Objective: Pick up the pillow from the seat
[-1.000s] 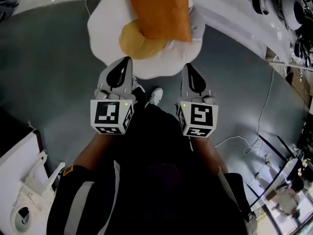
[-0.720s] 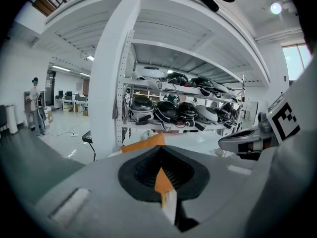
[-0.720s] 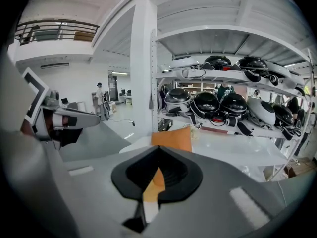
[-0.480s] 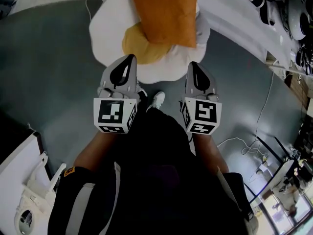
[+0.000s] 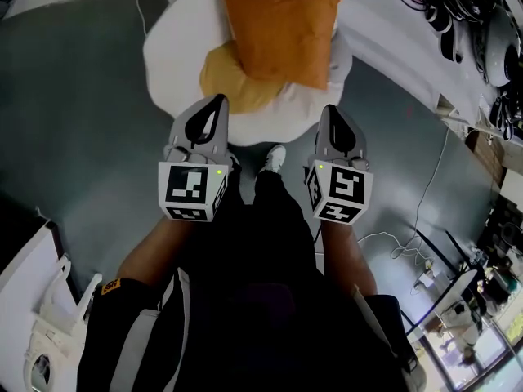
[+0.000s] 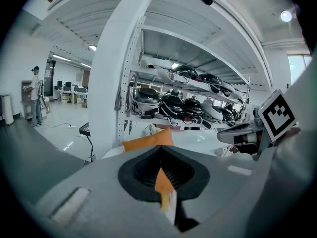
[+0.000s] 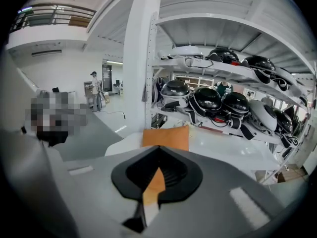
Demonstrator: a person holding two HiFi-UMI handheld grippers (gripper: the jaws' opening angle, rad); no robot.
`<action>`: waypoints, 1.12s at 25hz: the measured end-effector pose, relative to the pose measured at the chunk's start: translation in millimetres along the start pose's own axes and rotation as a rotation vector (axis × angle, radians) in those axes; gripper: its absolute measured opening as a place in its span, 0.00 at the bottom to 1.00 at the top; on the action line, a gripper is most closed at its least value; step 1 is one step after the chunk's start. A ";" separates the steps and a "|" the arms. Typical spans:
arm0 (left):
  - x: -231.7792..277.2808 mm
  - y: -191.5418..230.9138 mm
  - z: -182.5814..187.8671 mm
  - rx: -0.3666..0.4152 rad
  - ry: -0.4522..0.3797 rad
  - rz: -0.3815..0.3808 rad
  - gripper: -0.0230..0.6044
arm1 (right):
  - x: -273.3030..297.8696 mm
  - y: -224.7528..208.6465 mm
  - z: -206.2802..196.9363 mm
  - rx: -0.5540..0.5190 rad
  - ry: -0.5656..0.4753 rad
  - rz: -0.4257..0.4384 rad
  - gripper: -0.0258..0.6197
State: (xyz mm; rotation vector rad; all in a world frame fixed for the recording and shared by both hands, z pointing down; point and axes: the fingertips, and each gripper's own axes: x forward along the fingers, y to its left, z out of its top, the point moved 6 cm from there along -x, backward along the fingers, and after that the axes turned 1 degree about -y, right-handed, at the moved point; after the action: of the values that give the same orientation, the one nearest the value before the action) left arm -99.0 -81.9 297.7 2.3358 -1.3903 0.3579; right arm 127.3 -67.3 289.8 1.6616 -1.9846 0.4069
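An orange pillow (image 5: 278, 27) leans on a white round seat (image 5: 174, 51) at the top of the head view, with a mustard cushion (image 5: 227, 76) under its near corner. My left gripper (image 5: 212, 104) is shut and empty, its tip just short of the seat's near rim. A little to the right, my right gripper (image 5: 333, 114) is also shut and empty. The left gripper view shows the pillow (image 6: 148, 139) ahead beyond the closed jaws of the left gripper (image 6: 159, 150). From the right gripper (image 7: 158, 148), the pillow (image 7: 166, 137) stands upright straight ahead.
White shelving with dark helmets (image 7: 218, 100) rises behind the seat, beside a white pillar (image 7: 138, 58). A cable (image 5: 425, 211) trails over the grey floor at the right. A white machine (image 5: 37, 333) stands at the lower left. My shoe (image 5: 275, 158) is near the seat. A person (image 6: 35, 95) stands far off.
The seat and pillow have shifted slightly right and nearer in the head view, showing more of the pillow. Both grippers have stayed shut and side by side.
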 end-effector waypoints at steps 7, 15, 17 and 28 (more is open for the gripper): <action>44.8 7.4 -29.6 -0.028 0.013 0.032 0.03 | 50.2 -13.2 -17.7 -0.030 0.031 0.043 0.04; 109.6 21.0 -60.7 -0.099 0.006 0.098 0.03 | 124.7 -39.5 -46.2 -0.085 0.072 0.089 0.04; 126.1 21.0 -70.9 -0.114 0.012 0.095 0.03 | 140.7 -46.3 -52.8 -0.095 0.080 0.085 0.04; 212.1 50.9 -133.9 -0.210 0.066 0.077 0.18 | 214.9 -67.5 -97.4 -0.075 0.156 0.055 0.07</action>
State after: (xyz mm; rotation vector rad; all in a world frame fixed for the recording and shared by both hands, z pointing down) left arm -45.6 -207.5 514.2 2.0879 -1.4162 0.2930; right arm 186.9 -205.0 484.0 1.4854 -1.9107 0.4617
